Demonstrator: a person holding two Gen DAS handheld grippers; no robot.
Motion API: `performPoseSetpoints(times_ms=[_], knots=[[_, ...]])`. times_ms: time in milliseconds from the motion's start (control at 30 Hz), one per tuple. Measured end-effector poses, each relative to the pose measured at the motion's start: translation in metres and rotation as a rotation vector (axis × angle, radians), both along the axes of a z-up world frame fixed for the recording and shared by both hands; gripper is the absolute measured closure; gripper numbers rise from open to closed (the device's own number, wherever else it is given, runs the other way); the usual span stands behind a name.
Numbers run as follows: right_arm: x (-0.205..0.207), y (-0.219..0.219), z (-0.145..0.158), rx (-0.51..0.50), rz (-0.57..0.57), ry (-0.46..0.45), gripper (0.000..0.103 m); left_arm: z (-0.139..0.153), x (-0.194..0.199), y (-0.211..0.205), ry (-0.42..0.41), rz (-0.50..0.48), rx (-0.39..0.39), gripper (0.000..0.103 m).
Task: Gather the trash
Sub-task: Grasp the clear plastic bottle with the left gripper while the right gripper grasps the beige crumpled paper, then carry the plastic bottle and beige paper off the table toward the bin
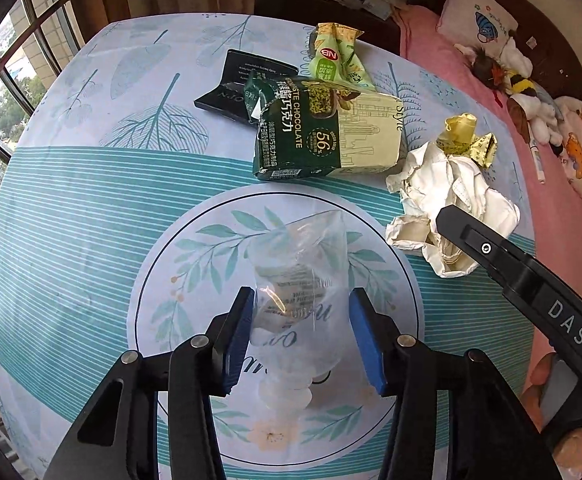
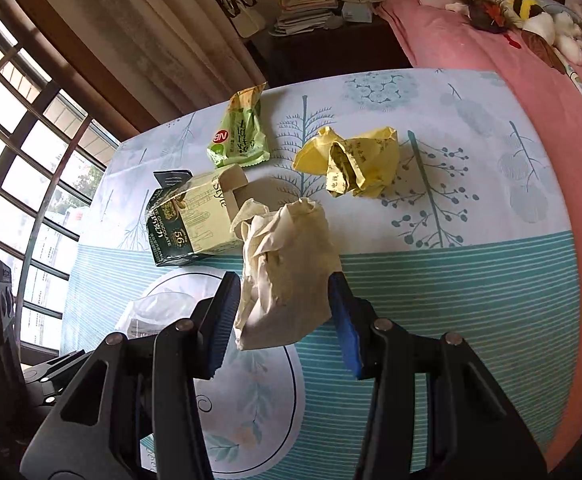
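A clear plastic bag (image 1: 299, 280) lies on the patterned tablecloth (image 1: 91, 208), between the blue pads of my left gripper (image 1: 299, 308), whose jaws touch its sides. My right gripper (image 2: 283, 292) has its jaws around a crumpled cream paper bag (image 2: 287, 264), which also shows in the left wrist view (image 1: 447, 200). Beyond lie a green chocolate box (image 1: 323, 132), a light green snack wrapper (image 1: 337, 56), a black card sleeve (image 1: 243, 80) and a crumpled yellow wrapper (image 2: 351, 160).
A pink bed (image 2: 551, 128) with soft toys (image 1: 531, 92) runs along the table's right side. A window (image 2: 19, 152) and curtains are at the left. A dark cabinet with papers (image 2: 311, 12) stands behind the table.
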State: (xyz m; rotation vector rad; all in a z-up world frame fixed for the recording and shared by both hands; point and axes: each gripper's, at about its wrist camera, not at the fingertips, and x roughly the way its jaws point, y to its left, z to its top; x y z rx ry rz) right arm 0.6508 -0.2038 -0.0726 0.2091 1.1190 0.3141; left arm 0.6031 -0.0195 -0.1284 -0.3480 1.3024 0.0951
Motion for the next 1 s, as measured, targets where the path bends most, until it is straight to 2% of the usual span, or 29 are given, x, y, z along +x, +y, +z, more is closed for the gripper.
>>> performPoseSetpoints(times_ms=[100, 200, 400, 533, 767, 1000], knots=[[0.0, -0.002, -0.007, 0.042, 0.022, 0.001, 0.073, 0.004, -0.003, -0.003, -0.017, -0.001, 0.009, 0.058], [-0.004, -0.002, -0.004, 0.043, 0.038, -0.019, 0.081, 0.01, -0.007, -0.007, -0.027, -0.002, 0.017, 0.064], [-0.022, -0.017, 0.001, 0.081, 0.019, -0.004, 0.084, 0.029, -0.022, -0.012, -0.049, -0.026, 0.029, 0.065], [-0.042, -0.031, 0.007, 0.106, -0.005, 0.0, 0.085, 0.046, -0.045, -0.011, -0.055, -0.039, 0.019, 0.065], [-0.094, -0.046, 0.025, 0.143, -0.023, 0.002, 0.085, 0.079, -0.104, -0.009, -0.076, -0.073, 0.014, 0.065], [-0.169, -0.04, 0.058, 0.161, -0.011, -0.019, 0.085, 0.114, -0.183, 0.001, -0.103, -0.131, -0.003, 0.065]])
